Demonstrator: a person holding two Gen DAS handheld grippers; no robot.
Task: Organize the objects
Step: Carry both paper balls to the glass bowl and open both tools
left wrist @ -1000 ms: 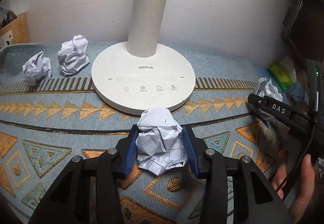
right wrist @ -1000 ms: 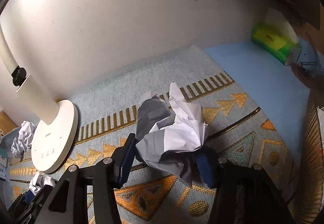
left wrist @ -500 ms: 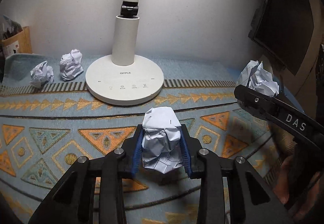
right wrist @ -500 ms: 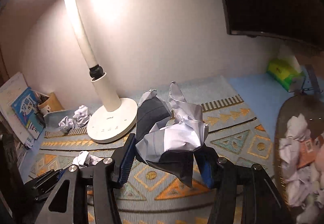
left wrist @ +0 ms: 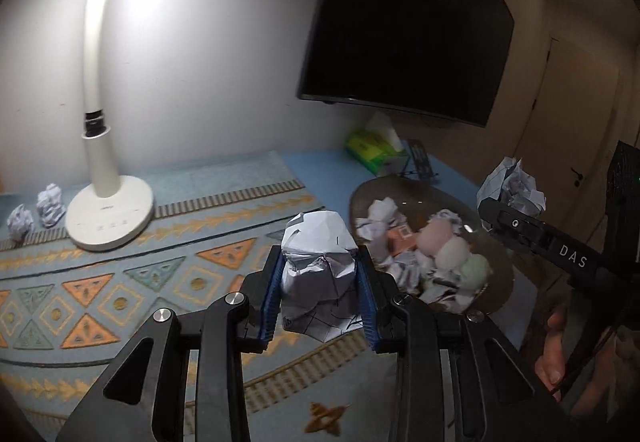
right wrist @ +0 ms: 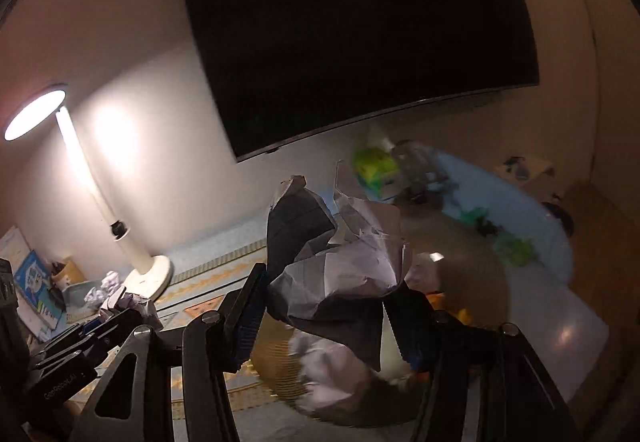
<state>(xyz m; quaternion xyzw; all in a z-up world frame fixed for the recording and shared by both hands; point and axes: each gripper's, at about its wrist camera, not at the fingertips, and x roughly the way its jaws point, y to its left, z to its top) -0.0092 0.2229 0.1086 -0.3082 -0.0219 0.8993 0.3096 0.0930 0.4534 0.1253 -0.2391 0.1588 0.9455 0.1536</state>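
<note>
**Paper wads held over the patterned surface**

Left gripper (left wrist: 319, 292) pinches a crumpled paper ball (left wrist: 318, 274) at lower centre. Right gripper (right wrist: 322, 316) clamps a larger paper wad (right wrist: 340, 262). Right of centre, a dark tray (left wrist: 496, 282) sits filled with wads; patterned surface (left wrist: 120, 282) lies open at left.

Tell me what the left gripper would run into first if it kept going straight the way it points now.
Probably the brown basket of crumpled paper. The left gripper, shut on a paper ball, points over the patterned cloth toward the basket's near rim, though depth is hard to judge.
</note>
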